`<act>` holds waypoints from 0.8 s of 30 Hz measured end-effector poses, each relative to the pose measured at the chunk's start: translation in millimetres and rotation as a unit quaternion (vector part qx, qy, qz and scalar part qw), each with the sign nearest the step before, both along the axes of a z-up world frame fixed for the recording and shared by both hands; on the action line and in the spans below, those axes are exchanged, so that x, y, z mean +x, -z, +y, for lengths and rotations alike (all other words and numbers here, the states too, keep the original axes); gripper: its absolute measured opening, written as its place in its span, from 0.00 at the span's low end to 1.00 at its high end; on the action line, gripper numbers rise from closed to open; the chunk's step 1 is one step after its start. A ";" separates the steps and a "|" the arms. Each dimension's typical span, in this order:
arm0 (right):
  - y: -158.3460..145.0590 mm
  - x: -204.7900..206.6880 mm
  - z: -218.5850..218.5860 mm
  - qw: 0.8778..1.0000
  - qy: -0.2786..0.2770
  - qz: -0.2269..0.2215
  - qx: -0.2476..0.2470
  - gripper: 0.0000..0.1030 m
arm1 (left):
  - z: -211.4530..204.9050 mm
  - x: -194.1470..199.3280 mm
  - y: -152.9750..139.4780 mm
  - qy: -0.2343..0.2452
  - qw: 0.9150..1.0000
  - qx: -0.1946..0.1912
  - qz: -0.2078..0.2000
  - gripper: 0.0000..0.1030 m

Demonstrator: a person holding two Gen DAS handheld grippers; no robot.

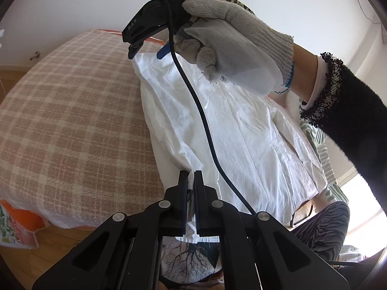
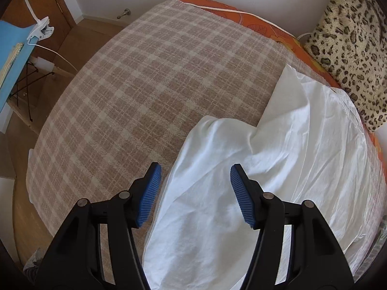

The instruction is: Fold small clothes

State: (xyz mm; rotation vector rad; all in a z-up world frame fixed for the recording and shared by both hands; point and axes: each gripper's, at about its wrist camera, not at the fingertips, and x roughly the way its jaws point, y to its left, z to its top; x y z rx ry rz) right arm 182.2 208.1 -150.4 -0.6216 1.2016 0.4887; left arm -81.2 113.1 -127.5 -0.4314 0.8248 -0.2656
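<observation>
Left wrist view shows the left gripper (image 1: 191, 177) with its jaws drawn together on a near edge of the white garment (image 1: 241, 130), a pinch of cloth caught between the black fingers (image 1: 183, 181) and lifted a little off the bed; the rest of the garment lies spread and creased across the checked blanket (image 1: 72, 120), running away from the camera; above its far end a gloved hand (image 1: 232, 48) grips the handle of the right gripper (image 1: 147, 49), whose tips point down at the far corner of the cloth; a black cable (image 1: 200, 111) trails from that tool across the garment toward the camera; a black sleeve (image 1: 350, 111) with a beaded cuff comes in from the right; right wrist view looks steeply down between two blue ribbed pads (image 2: 150, 193), which stand well apart with nothing pressed between them; under them the white garment (image 2: 278, 169) is bunched into a raised fold near the middle, its left edge lying on the checked blanket (image 2: 145, 84); a leopard-print cushion (image 2: 350, 48) sits against the wall just beyond the cloth's far edge; a blue board (image 2: 12, 60) with a white clip (image 2: 40, 31) stands off the bed at the left.
</observation>
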 end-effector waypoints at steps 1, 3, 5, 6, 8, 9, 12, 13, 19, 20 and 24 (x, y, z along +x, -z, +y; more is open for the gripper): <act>3.1 3.2 3.9 1.000 -0.001 -0.012 -0.016 0.61 | -2.7 1.4 -0.3 0.005 1.000 0.001 0.000 0.03; 9.1 11.1 7.8 0.999 0.002 -0.023 -0.036 0.61 | -7.4 1.9 -1.6 0.013 1.000 0.003 -0.002 0.03; 11.4 19.7 8.0 0.999 0.009 -0.031 -0.044 0.61 | -10.7 1.4 -3.5 0.022 1.000 0.003 -0.005 0.03; 11.9 23.1 6.9 0.998 0.011 -0.033 -0.045 0.61 | -11.8 1.6 -4.1 0.024 1.000 0.001 -0.005 0.03; 12.1 30.4 2.3 0.998 0.019 -0.037 -0.046 0.58 | -13.7 3.3 -4.8 0.029 1.000 -0.002 -0.003 0.03; 11.6 34.2 -1.4 0.998 0.026 -0.041 -0.046 0.49 | -15.9 3.7 -4.8 0.032 0.999 0.000 -0.002 0.03; 7.4 45.0 -16.9 0.998 0.049 -0.029 -0.030 0.23 | -21.3 4.2 -6.8 0.041 0.999 0.001 -0.003 0.03; 4.3 47.3 -22.7 0.998 0.055 -0.025 -0.019 0.10 | -24.4 4.4 -7.3 0.044 0.999 0.001 -0.004 0.03; -26.3 55.1 -64.8 0.995 0.075 -0.007 0.062 0.07 | -40.9 4.6 -15.9 0.070 0.997 0.012 -0.019 0.03; -31.4 57.1 -73.6 0.994 0.081 -0.005 0.073 0.07 | -44.9 5.0 -17.0 0.075 0.997 0.016 -0.021 0.03; -43.1 66.2 -112.4 0.986 0.112 0.007 0.121 0.06 | -59.7 8.7 -18.1 0.095 0.995 0.018 -0.021 0.03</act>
